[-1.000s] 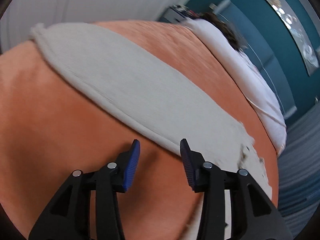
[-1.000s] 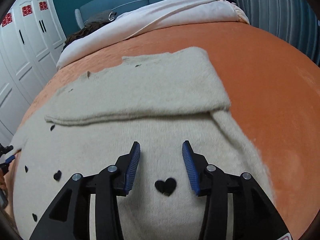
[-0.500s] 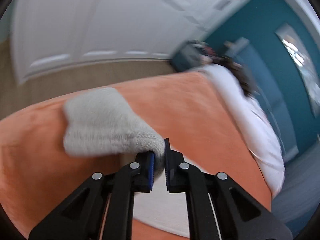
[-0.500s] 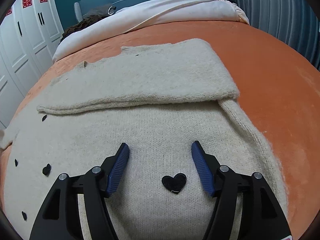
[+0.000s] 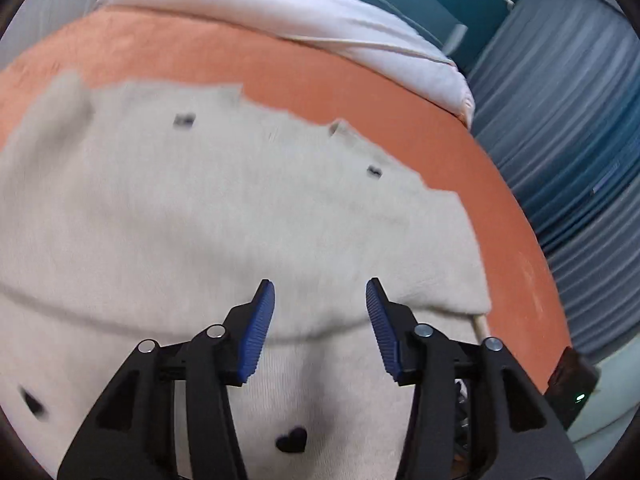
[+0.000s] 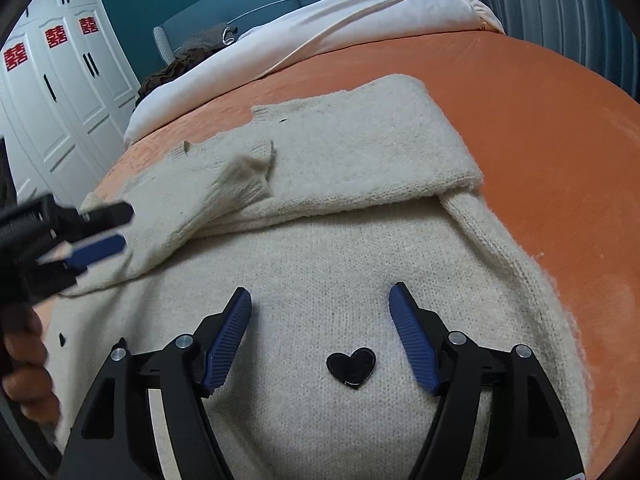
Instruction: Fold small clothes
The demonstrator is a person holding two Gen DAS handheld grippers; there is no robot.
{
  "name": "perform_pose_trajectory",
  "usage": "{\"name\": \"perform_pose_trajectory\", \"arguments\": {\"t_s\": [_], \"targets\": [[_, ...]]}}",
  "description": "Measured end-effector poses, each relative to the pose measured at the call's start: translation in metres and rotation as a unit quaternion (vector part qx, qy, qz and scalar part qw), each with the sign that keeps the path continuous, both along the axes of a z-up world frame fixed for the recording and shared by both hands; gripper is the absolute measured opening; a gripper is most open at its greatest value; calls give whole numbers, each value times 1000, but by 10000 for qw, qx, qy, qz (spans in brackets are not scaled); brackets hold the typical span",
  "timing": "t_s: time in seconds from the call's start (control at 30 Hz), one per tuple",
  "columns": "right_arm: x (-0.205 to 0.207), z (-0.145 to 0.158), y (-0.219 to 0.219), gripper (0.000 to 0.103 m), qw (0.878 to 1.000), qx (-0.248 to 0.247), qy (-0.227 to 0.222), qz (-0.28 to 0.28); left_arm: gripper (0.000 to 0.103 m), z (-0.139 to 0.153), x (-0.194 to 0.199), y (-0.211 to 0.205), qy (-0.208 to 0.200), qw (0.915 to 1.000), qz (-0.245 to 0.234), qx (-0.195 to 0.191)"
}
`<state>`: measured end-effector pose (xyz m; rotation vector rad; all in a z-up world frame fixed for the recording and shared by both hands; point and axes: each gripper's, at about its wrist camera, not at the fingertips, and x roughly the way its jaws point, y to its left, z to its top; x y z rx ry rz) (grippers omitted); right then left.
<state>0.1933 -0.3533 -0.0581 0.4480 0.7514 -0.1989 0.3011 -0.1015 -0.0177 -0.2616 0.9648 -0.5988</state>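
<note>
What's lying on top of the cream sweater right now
Both sleeves lie folded across the sweater: the right sleeve flat, the left sleeve over it, cuff rumpled. What the sleeves cover, and the orange bedspread beneath, is hidden.

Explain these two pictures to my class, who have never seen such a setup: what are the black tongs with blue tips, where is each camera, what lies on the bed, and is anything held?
There is no robot here. A person holds a hand tool in each hand, each ending in a two-finger gripper with blue pads. A small camera sits on each tool and looks forward along its fingers, so every picture shows its own gripper at the bottom.

One picture comes from the left gripper, the other from the right gripper; the right view also catches the left tool at its left edge.

On the orange bedspread lies a cream sweater with small black hearts, its sleeves folded across the body. Both grippers' jaws are opening, with nothing between them.
</note>
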Motion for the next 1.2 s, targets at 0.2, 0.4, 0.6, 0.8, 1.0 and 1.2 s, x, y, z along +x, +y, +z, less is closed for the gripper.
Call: {"name": "perform_pose_trajectory", "arguments": {"t_s": [0.2, 0.4, 0.6, 0.8, 1.0, 1.2], "targets": [[0, 13, -9, 72, 9992, 385, -75, -30, 66, -5, 2, 101, 306, 9883, 1290, -757], [42, 34, -17, 73, 9922, 1227, -187, -122, 67, -14, 24, 203, 754, 9586, 2553, -1010], [106, 31, 11, 44, 9980, 544, 318, -43, 66, -24, 38, 238, 1043, 9217, 3204, -1924], [124, 97, 20, 9, 9963, 491, -589, 381, 10, 0, 67, 235, 649, 9225, 3062, -2258], [119, 79, -22, 9, 9991, 93, -390, -118, 8, -19, 75, 211, 438, 9520, 2810, -1128], [120, 24, -32, 10, 9993, 171, 271, -166, 8, -38, 67, 199, 74, 9623, 2644, -631]]}}
